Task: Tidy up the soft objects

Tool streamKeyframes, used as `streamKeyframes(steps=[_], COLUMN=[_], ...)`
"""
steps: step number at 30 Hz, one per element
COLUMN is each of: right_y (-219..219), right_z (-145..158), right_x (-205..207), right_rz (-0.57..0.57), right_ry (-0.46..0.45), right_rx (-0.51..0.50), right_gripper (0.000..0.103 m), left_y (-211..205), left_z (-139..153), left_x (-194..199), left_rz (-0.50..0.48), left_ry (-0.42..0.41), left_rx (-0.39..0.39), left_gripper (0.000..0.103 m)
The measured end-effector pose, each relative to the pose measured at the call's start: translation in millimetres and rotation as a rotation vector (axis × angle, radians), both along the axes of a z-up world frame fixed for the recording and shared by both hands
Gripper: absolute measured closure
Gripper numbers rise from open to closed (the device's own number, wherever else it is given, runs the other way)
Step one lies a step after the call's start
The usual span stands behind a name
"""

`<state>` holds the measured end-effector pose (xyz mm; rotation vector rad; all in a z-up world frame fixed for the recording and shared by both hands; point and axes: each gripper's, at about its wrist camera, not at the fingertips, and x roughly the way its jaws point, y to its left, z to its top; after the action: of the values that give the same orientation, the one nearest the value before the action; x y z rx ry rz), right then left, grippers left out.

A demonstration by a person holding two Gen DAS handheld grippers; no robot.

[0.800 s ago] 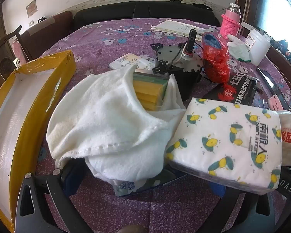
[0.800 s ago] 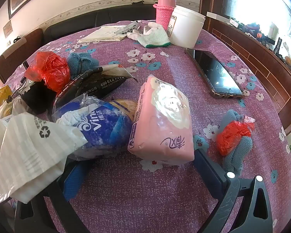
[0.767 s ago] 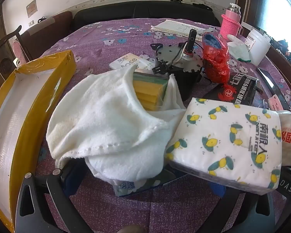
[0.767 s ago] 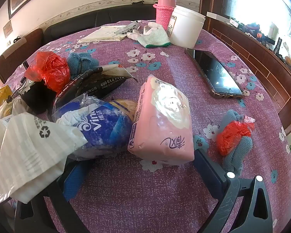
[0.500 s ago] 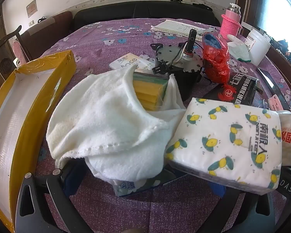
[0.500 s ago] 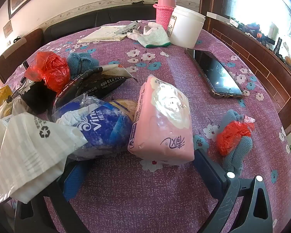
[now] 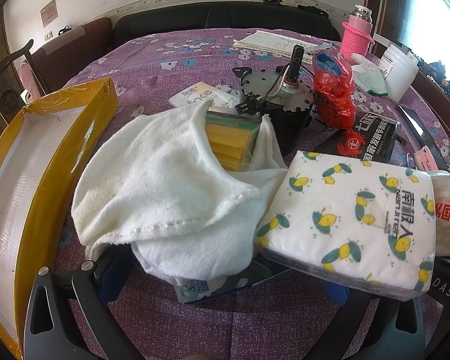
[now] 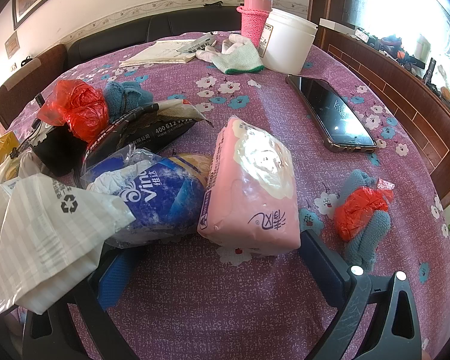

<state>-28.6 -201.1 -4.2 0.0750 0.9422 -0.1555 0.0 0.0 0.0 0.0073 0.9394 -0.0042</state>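
Note:
In the left wrist view a white towel (image 7: 171, 198) lies crumpled over a stack of yellow sponges (image 7: 229, 144), beside a lemon-print tissue pack (image 7: 351, 222). A small tissue pack (image 7: 207, 288) lies under the towel. My left gripper (image 7: 222, 282) is open, its fingers wide apart under the towel and the lemon pack. In the right wrist view a pink tissue pack (image 8: 252, 186) and a blue Vinda tissue pack (image 8: 156, 195) lie between the fingers of my open right gripper (image 8: 213, 258). A white plastic bag (image 8: 45, 237) covers the left finger.
A yellow-edged open box (image 7: 24, 177) stands at the left. A motor (image 7: 276, 102), red bags (image 7: 333, 90), a black packet (image 7: 369, 141), a phone (image 8: 330, 114), a white tub (image 8: 288, 42), a pink flask (image 8: 255, 9), gloves (image 8: 237, 57) and a blue cloth with red plastic (image 8: 363, 213) lie on the purple tablecloth.

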Motion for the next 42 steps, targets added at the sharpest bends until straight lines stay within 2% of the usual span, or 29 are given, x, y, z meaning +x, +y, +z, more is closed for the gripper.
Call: streamKeyframes(steps=[10, 14, 16, 18, 21, 23, 27, 29, 31, 33, 35, 37, 39, 40, 41, 42], right_y=[1, 1, 1, -4, -3, -1, 3, 6, 7, 5, 2, -3, -15, -22, -24, -22], right_z=[0, 0, 1, 2, 1, 0, 5, 18, 40, 68, 97, 138, 175, 185, 186, 184], right_x=[0, 1, 0, -1, -2, -3, -11, -27, -45, -64, -78, -100, -135, -152, -162, -160], right_rz=[0.0, 0.0, 0.035, 0.056, 0.055, 0.049, 0.053, 0.044, 0.036, 0.049, 0.053, 0.067, 0.122, 0.187, 0.225, 0.238], right_ry=[0.0, 0.001, 0.02, 0.04, 0.058, 0.056, 0.061, 0.015, -0.045, -0.092, -0.137, -0.25, -0.452, -0.537, -0.56, -0.468], right_rx=[0.0, 0.001, 0.004, 0.033, 0.015, 0.006, -0.005, -0.044, -0.087, -0.074, -0.035, 0.028, 0.176, 0.304, 0.382, 0.382], right_gripper=[0.001, 0.001, 0.001, 0.001, 0.001, 0.001, 0.001, 0.003, 0.003, 0.003, 0.003, 0.002, 0.0, 0.0, 0.0, 0.0], left_y=[0, -1, 0, 1, -3, -6, 3, 13, 28, 46, 67, 90, 108, 114, 117, 120], left_z=[0, 1, 3, 3, 2, 3, 9, 25, 52, 85, 126, 168, 194, 201, 207, 213], left_x=[0, 2, 3, 1, -7, -11, -31, -49, -72, -96, -127, -166, -199, -204, -212, -215], left_rz=[0.003, 0.009, -0.006, -0.005, 0.014, -0.007, -0.057, -0.07, -0.071, -0.063, -0.046, -0.025, -0.053, -0.066, -0.056, -0.042], left_ry=[0.001, 0.047, 0.066, 0.041, 0.03, 0.032, 0.063, 0.007, -0.085, -0.171, -0.301, -0.463, -0.578, -0.588, -0.578, -0.566], left_rx=[-0.001, 0.005, 0.004, 0.006, 0.024, 0.037, -0.039, -0.059, -0.075, -0.112, -0.158, -0.218, -0.298, -0.313, -0.299, -0.28], left_gripper=[0.0, 0.0, 0.0, 0.0, 0.0, 0.0, 0.0, 0.0, 0.0, 0.0, 0.0, 0.0, 0.0, 0.0, 0.0, 0.0])
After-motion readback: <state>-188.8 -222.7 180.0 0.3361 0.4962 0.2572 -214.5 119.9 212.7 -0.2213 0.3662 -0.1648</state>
